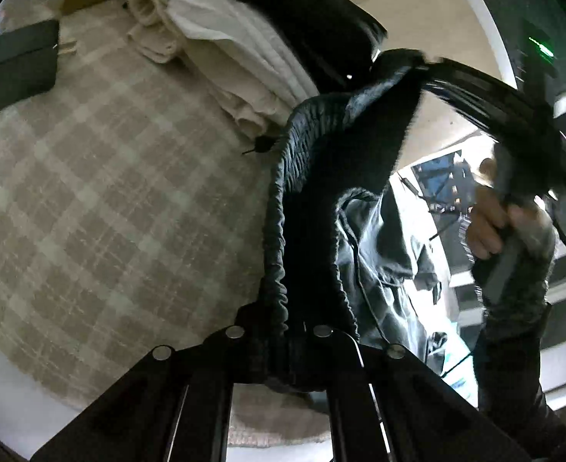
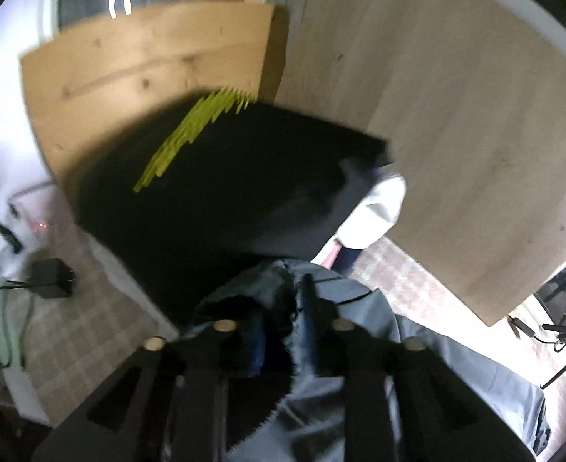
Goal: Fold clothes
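I have the left gripper [image 1: 281, 331] clamped on the elastic waistband of the dark trousers [image 1: 321, 192], which hang stretched in the air above the checked blanket [image 1: 109, 192]. My right gripper [image 2: 283, 327] pinches the same trousers at another edge, jaws closed on fabric. Beyond the trousers, folded white towels [image 1: 221, 50] lie on the blanket beside a black garment [image 2: 225, 192].

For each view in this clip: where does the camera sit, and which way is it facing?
Left wrist: on the left gripper, looking over the checked bedcover toward folded whites; the person's hand shows.
Right wrist: on the right gripper, facing a black folded garment and wooden boards.
Shared: the dark garment pinched in both grippers.
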A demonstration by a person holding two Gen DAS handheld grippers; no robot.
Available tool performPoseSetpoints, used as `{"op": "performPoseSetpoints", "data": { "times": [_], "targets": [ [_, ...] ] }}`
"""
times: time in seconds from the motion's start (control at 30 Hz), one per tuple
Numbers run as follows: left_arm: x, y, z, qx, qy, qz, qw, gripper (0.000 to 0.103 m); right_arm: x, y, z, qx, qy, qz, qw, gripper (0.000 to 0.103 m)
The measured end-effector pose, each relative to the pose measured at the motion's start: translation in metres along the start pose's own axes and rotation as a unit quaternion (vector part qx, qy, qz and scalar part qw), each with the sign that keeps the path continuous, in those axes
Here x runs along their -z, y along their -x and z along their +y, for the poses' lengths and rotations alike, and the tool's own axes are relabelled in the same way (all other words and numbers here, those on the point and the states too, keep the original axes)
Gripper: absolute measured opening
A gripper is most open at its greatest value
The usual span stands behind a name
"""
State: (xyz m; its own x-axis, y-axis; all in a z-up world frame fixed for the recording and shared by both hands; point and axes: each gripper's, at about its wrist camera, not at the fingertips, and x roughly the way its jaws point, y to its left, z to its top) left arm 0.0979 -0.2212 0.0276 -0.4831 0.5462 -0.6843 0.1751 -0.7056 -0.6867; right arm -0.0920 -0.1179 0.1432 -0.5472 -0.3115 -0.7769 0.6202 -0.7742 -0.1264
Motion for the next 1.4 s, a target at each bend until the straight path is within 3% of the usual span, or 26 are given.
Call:
{"op": "performPoseSetpoints", "data": {
  "times": [0.07,0.17,0.23,0.3,0.4,0.5,0.57,0.63,0.73,0.8,0.9,0.97,1.1,1.17,1.27,1.33,1.4],
  "targets": [
    [-0.023,0.012,0.015,-0.004,-0.013,0.002,0.9999,0.006,0.007,0.03,-0.017,-0.028,-0.001,-0.011,1.0,0.037],
    [-0.031,0.011,0.016,-0.016,-0.016,0.003,0.9997,0.005,0.027,0.07,-0.042,-0.06,0.017,-0.004,0.998,0.047],
    [-0.04,0.004,0.012,-0.021,-0.015,0.004,0.9997,0.005,0.037,0.086,-0.06,-0.091,0.009,0.016,0.996,0.061],
    [-0.049,-0.001,0.007,-0.029,-0.014,0.005,0.9995,0.005,0.04,0.099,-0.074,-0.087,-0.007,0.011,0.996,0.063],
    [-0.057,0.032,0.032,-0.043,-0.007,0.005,0.999,0.005,0.034,0.099,-0.091,-0.088,-0.044,0.002,0.995,0.063],
    [-0.05,0.041,0.027,-0.086,-0.024,-0.015,0.9959,0.007,0.02,0.093,-0.111,-0.131,-0.107,0.021,0.985,0.063],
    [-0.045,0.047,0.023,-0.115,-0.035,-0.028,0.9923,0.01,0.027,0.12,-0.127,-0.159,-0.133,-0.015,0.978,0.063],
    [-0.04,0.052,0.019,-0.144,-0.046,-0.042,0.9876,0.011,0.046,0.147,-0.143,-0.142,-0.133,-0.036,0.98,0.063],
    [-0.035,0.073,0.012,-0.196,-0.07,-0.072,0.9755,0.022,0.101,0.181,-0.175,-0.095,-0.142,-0.041,0.985,0.063],
    [-0.033,0.082,0.005,-0.188,-0.08,-0.08,0.9756,0.022,0.15,0.205,-0.208,-0.052,-0.176,-0.041,0.982,0.063],
    [-0.039,0.074,-0.031,-0.152,-0.132,-0.066,0.9772,0.022,0.226,0.244,-0.261,-0.004,-0.259,-0.042,0.965,0.063],
    [-0.043,0.059,-0.066,-0.115,-0.183,-0.042,0.9754,0.022,0.292,0.278,-0.302,0.037,-0.338,-0.042,0.939,0.063],
    [-0.037,0.009,-0.138,-0.047,-0.273,0.015,0.9606,0.025,0.395,0.327,-0.341,0.129,-0.425,-0.03,0.896,0.063],
    [-0.027,-0.021,-0.168,-0.025,-0.301,0.047,0.9523,0.025,0.441,0.344,-0.35,0.162,-0.446,-0.011,0.88,0.063],
    [0.009,-0.073,-0.222,0.01,-0.354,0.108,0.9289,0.025,0.484,0.345,-0.365,0.173,-0.464,0.025,0.869,0.063],
    [0.032,-0.106,-0.256,0.026,-0.391,0.136,0.91,0.025,0.502,0.328,-0.378,0.176,-0.459,0.045,0.87,0.063],
    [0.055,-0.134,-0.288,0.031,-0.429,0.157,0.8889,0.031,0.517,0.306,-0.392,0.172,-0.455,0.071,0.871,0.063]
  ]
}}
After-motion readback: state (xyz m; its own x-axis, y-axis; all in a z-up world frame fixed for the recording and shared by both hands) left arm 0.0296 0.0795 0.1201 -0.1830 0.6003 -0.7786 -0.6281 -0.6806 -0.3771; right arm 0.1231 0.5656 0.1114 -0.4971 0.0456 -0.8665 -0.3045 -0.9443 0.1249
